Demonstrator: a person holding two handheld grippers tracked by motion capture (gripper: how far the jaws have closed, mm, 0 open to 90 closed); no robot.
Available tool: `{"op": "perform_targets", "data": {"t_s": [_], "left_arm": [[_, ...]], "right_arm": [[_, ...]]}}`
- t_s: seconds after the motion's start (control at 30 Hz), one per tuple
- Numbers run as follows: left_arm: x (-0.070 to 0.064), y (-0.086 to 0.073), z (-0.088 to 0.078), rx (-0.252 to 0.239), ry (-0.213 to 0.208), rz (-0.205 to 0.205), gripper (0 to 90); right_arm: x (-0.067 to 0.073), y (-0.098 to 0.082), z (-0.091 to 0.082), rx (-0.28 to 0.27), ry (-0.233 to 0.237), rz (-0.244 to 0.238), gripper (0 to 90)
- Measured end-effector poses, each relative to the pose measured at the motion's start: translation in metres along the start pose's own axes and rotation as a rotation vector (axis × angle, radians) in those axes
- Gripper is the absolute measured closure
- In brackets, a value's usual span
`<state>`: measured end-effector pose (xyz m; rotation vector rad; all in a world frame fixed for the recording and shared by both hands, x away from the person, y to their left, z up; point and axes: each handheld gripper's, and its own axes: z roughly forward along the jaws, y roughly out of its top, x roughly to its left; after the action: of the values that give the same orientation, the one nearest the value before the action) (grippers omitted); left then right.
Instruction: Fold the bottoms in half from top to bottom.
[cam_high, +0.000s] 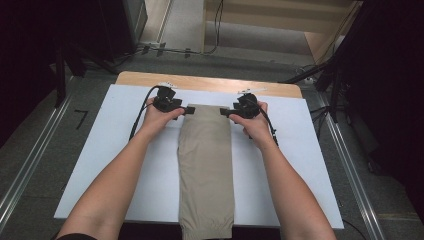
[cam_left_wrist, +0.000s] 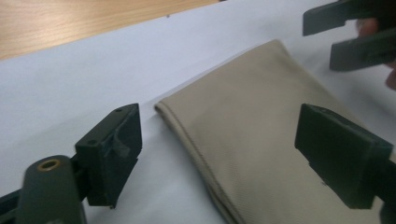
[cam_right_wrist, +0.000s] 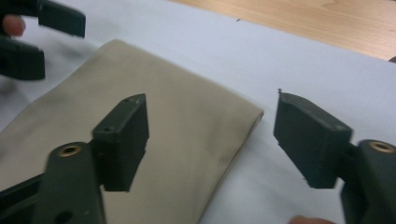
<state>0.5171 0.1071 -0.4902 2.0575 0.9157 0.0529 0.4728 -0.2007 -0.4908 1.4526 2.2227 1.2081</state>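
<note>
Folded tan trousers (cam_high: 206, 165) lie lengthwise down the middle of a white sheet (cam_high: 120, 165) on the table (cam_high: 210, 82), folded end far from the person, cuffed end hanging past the near edge.

Left gripper (cam_high: 186, 110) sits at the far-left corner of the trousers, right gripper (cam_high: 223, 112) at the far-right corner, tips facing each other across the fold.

In the left gripper view, the left gripper (cam_left_wrist: 219, 154) has jaws spread, corner of the cloth (cam_left_wrist: 252, 126) between them, pads not pressing.

In the right gripper view, the right gripper (cam_right_wrist: 210, 140) shows the same: jaws apart, straddling the cloth's (cam_right_wrist: 154, 140) corner, one jaw over the fabric, the other over the sheet. Nothing pinched.

Each view shows the other gripper farther off, blurred.
</note>
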Motion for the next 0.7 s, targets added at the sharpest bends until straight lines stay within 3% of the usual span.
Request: {"op": "perform_targets", "data": {"t_s": [0.07,0.23,0.53,0.7], "left_arm": [[0.002,0.000,0.003,0.019,0.028,-0.006,23.5],[0.007,0.001,0.010,0.044,0.081,-0.048,34.3],[0.006,0.002,0.020,0.036,0.102,-0.036,41.7],[0.003,0.005,0.024,0.048,0.127,-0.042,56.2]], "right_arm": [[-0.002,0.003,0.003,-0.002,-0.022,0.014,33.1],[-0.005,0.004,0.009,0.027,-0.050,-0.019,40.9],[-0.013,-0.004,0.022,0.069,-0.064,-0.043,45.8],[-0.011,-0.006,0.029,0.064,-0.065,-0.054,49.8]]}}
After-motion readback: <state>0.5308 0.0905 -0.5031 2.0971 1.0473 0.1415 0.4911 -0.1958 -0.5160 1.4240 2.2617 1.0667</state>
